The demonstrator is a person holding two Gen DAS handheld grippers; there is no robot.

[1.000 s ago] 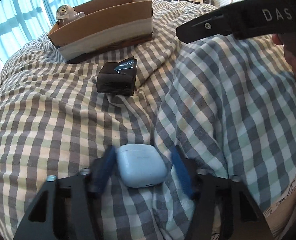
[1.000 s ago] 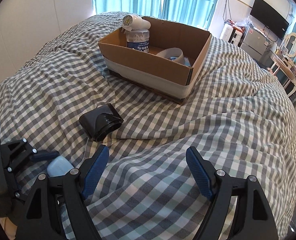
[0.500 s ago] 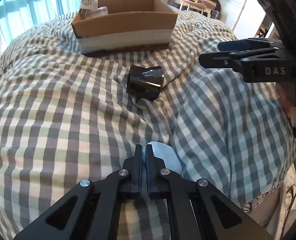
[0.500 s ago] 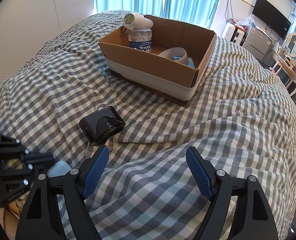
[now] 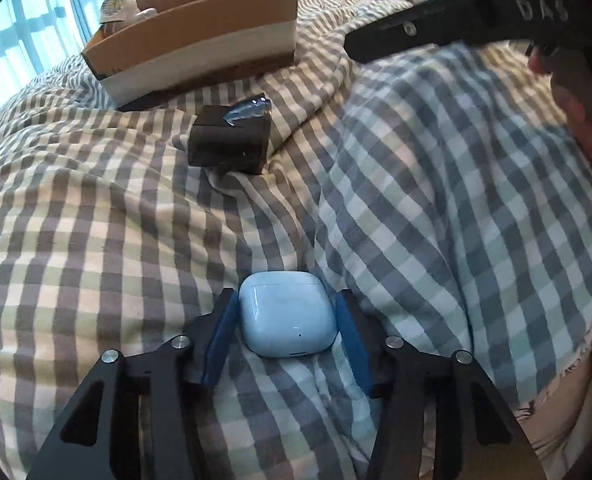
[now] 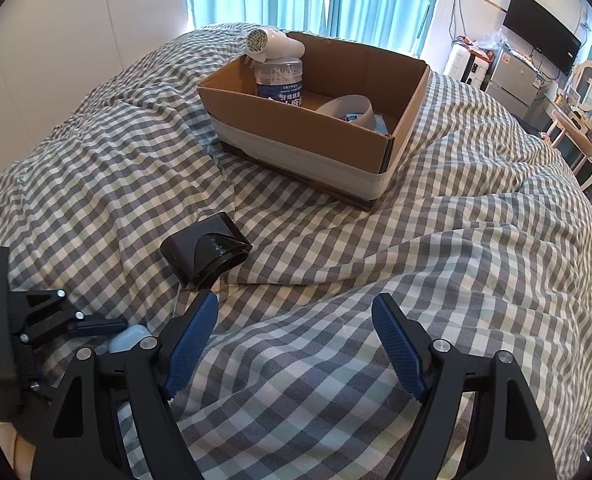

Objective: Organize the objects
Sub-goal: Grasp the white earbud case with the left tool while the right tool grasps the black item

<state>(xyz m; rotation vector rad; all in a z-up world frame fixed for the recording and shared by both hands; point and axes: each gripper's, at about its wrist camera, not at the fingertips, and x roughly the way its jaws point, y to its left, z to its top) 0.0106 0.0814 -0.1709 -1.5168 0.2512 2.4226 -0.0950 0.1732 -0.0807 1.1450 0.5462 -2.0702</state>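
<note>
A pale blue earbud case point(image 5: 286, 314) lies on the checked duvet between the blue pads of my left gripper point(image 5: 284, 320); the pads touch or nearly touch its sides. It also shows in the right wrist view point(image 6: 130, 338), with the left gripper point(image 6: 96, 326) around it. A black lens-hood-like object point(image 5: 230, 144) point(image 6: 206, 254) lies farther on. My right gripper point(image 6: 296, 340) is open and empty above the duvet. A cardboard box point(image 6: 308, 152) point(image 5: 200, 52) stands beyond, holding a white device, a floss-pick jar point(image 6: 280, 80) and a tape roll point(image 6: 346, 114).
The checked duvet point(image 6: 456, 260) is rumpled with folds around the black object. The right gripper's arm point(image 5: 456, 20) crosses the upper right of the left wrist view. Curtains, a television and furniture stand behind the bed.
Half a second ago my left gripper was shut beside the earbud case; now its jaws are parted around the case. The right gripper has hardly moved.
</note>
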